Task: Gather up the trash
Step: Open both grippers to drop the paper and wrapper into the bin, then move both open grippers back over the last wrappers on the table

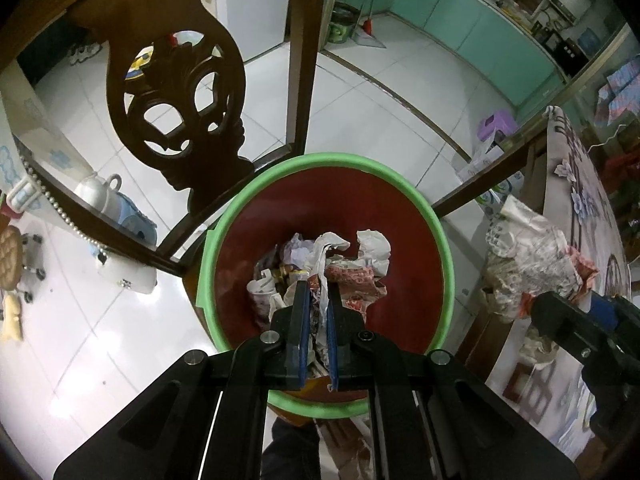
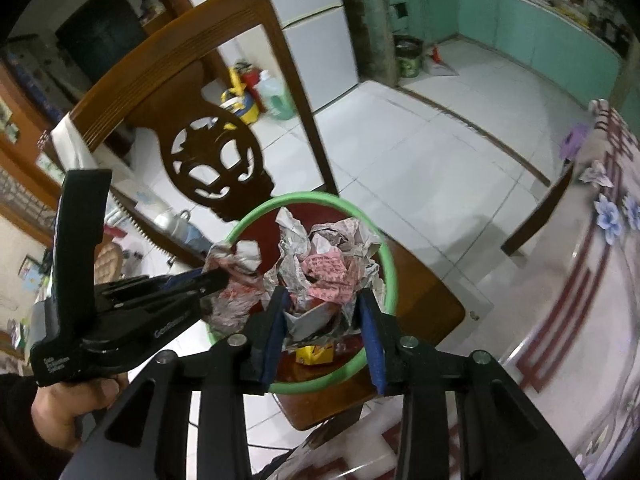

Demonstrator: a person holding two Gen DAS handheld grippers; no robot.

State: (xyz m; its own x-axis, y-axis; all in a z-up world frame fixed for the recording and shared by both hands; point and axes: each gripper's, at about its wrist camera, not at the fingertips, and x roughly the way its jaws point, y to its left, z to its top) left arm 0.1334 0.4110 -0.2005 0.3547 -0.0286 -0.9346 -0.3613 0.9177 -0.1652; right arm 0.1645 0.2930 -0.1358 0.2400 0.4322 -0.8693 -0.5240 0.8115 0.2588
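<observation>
Tools tilt steeply over bin [image 1: 420, 200]; left tool [image 1: 318, 300] pinches wrapper [image 1: 320, 308]; right tool [image 2: 324, 312] holds paper [image 2: 324, 272].

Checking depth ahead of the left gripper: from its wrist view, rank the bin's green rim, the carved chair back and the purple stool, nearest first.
From the left gripper:
1. Green rim, ringing the bin right below.
2. Carved chair back, upper left, just behind the bin.
3. Purple stool, far right on the floor.

Bin [image 1: 440, 216] near rim hidden behind my left gripper [image 1: 318, 300]. Wad [image 2: 324, 272] in my right gripper [image 2: 324, 308] covers most of the bin's contents. Far counter clutter [image 1: 516, 4] too small to identify. Tablecloth [image 2: 580, 300] at right blurred, cut by edge.
</observation>
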